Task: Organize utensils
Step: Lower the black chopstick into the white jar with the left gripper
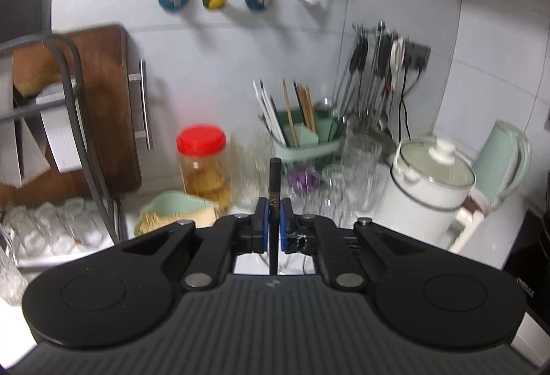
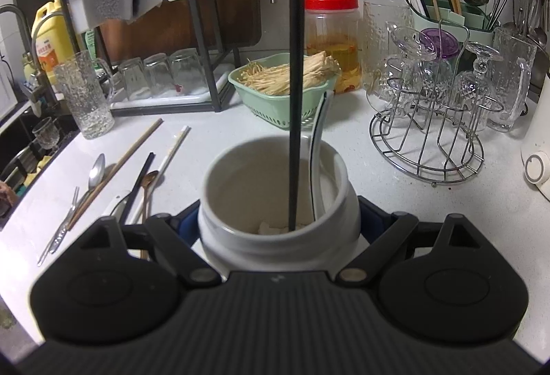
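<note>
Black chopstick (image 1: 274, 199), upright, clamped between the blue pads (image 1: 264, 220) of the left gripper (image 1: 274, 223), jaws nearly closed upon it; in the right wrist view its lower end stands inside the white jar (image 2: 275, 203), beside a white spoon (image 2: 318, 148) leaning on the rim. The right gripper (image 2: 278, 220) grips the jar's sides. Loose utensils (image 2: 113, 182) lie on the white counter (image 2: 395, 223), left of the jar.
</note>
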Demonstrator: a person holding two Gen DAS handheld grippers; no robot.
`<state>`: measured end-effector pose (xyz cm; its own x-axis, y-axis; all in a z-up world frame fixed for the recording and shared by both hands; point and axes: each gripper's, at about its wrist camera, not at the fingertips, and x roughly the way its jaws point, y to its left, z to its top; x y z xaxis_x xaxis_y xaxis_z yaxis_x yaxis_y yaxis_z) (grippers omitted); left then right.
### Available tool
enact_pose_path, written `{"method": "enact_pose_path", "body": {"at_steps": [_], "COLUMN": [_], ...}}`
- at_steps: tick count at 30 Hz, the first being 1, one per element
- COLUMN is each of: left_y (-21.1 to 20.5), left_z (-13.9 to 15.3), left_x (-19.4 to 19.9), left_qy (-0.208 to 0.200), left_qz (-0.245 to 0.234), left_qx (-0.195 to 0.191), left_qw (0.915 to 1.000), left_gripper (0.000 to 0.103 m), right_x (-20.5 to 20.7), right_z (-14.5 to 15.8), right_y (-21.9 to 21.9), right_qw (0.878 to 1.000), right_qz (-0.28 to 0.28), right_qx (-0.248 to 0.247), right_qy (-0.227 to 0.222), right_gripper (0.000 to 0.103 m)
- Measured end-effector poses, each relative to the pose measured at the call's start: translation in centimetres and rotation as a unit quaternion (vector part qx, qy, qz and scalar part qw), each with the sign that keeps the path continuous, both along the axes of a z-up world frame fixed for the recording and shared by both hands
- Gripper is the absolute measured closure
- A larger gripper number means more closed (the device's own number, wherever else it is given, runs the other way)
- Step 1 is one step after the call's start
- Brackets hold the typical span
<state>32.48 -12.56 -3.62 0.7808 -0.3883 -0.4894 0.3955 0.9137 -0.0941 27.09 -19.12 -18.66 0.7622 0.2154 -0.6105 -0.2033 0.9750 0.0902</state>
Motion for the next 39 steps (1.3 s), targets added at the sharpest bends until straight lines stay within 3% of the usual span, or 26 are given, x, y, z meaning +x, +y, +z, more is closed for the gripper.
{"method": "enact_pose_path", "body": {"at_steps": [10,17,33,36,39], "left_y": [-0.2,-1.1,-2.6,-2.4,-1.8], "left_z": [-0.6,-1.7,-1.5,-1.3,-0.7], "left_x": [0.4,2.4,1.4,1.3,1.0], "left_qy": [0.068,0.143,0.135,0.134,0.124], "left_qz": [-0.009,-0.028,-0.022,-0.005,0.019], "left_qx": [0.033,0.069,0.098,0.103,0.096], "left_qw": [0.9971,0.9869,0.9858,0.9855,0.9874], "left_gripper": [0.096,0.096,0.093,0.082,0.071], "right_x": [0.0,0.2,0.0,0.1,0.2], "right_z": [0.0,0.1,0.6,0.6,0.5], "right_y": [-0.1,-0.1,-0.7,-0.8,-0.9], "right_qw": [1.0,1.0,0.998,0.997,0.998], "right_qz": [0.009,0.019,0.046,0.057,0.058], "right_qx": [-0.001,-0.006,-0.02,-0.021,-0.026], "right_qy": [0.001,0.005,0.031,0.036,0.029], "right_gripper": [0.012,0.012,0.013,0.013,0.0]}}
